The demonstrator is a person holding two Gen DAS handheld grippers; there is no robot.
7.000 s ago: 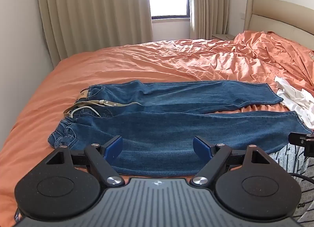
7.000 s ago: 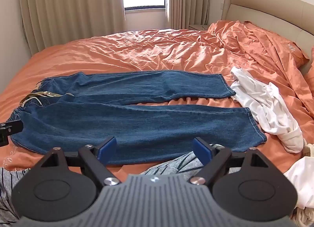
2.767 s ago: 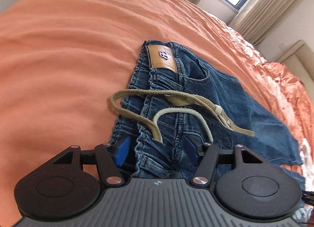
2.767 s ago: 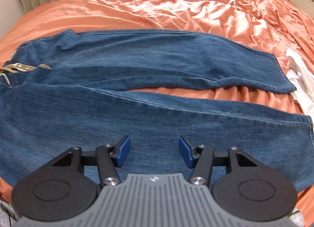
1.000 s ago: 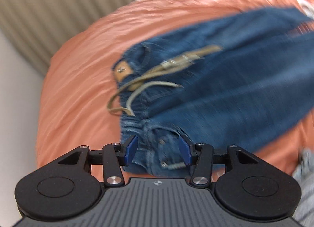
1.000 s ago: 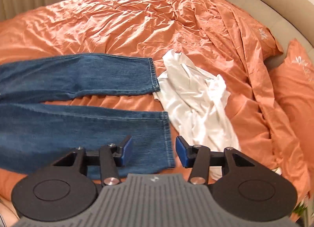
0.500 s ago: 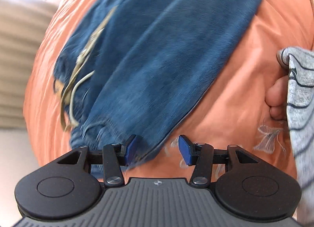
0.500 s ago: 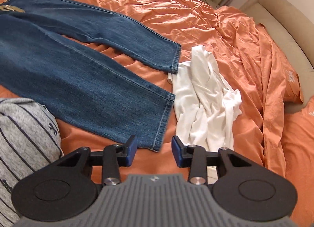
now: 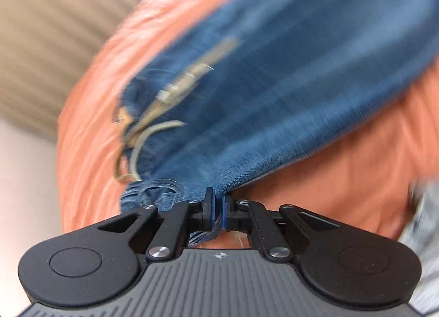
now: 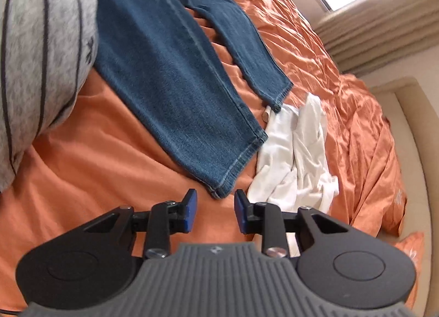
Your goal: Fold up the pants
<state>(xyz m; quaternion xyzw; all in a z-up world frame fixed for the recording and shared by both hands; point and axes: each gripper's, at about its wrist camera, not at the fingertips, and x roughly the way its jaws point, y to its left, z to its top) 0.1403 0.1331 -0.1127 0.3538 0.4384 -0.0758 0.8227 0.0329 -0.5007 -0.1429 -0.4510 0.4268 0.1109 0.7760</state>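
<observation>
The left hand-held gripper (image 9: 216, 208), tilted down, is clamped on the jeans' (image 9: 274, 92) waist edge on the bed (image 10: 96, 152). The right hand-held gripper (image 10: 214, 211), jaws closing, hovers short of the hem, gripping nothing.

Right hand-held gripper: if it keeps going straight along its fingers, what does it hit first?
Most likely the hem corner of the near jeans leg, which lies just ahead of the right hand-held gripper, whose jaws are closing with nothing between them. Depth is unclear.
</observation>
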